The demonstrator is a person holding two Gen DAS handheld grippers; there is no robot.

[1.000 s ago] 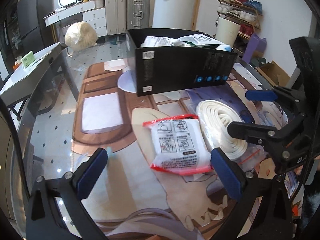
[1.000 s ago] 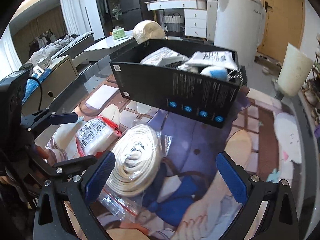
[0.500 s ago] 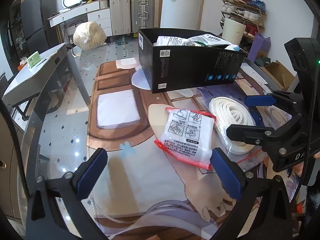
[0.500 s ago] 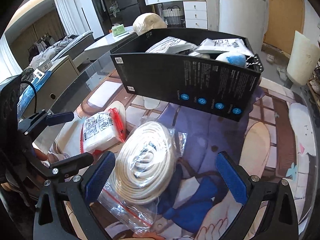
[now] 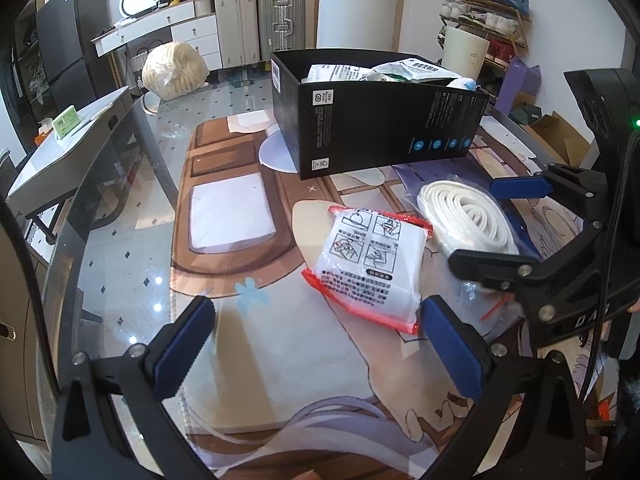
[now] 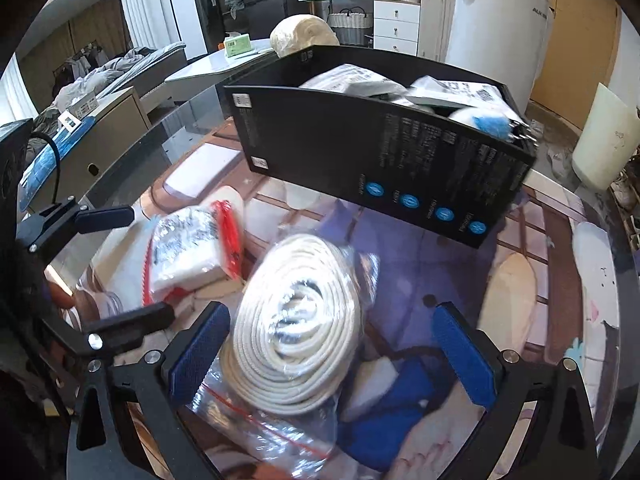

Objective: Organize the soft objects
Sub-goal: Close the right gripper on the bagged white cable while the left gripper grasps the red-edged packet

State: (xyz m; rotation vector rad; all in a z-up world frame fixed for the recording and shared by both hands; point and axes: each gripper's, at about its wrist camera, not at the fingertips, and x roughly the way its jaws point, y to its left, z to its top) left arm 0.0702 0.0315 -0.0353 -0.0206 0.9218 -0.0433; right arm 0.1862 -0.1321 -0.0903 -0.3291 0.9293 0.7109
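Note:
A white packet with red edges (image 5: 370, 266) (image 6: 188, 248) lies flat on the printed mat, just ahead of my left gripper (image 5: 316, 344), which is open and holds nothing. To its right a coil of white cord in a clear zip bag (image 5: 466, 218) (image 6: 298, 332) rests on the mat. My right gripper (image 6: 330, 354) is open and low over that coil, its left pad beside the coil's edge. Behind both stands a black box (image 5: 384, 132) (image 6: 380, 160) with several soft packets inside.
The glass table's left edge (image 5: 120, 184) curves close by. A cream bundle (image 5: 174, 70) sits at the far end. Suitcases, a white appliance and a shoe rack stand beyond the table. The right gripper's frame (image 5: 560, 248) crowds the left view's right side.
My left gripper has pulled back and left, so the packet sits further ahead. My right gripper has moved forward and down over the coil, which now fills more of its view.

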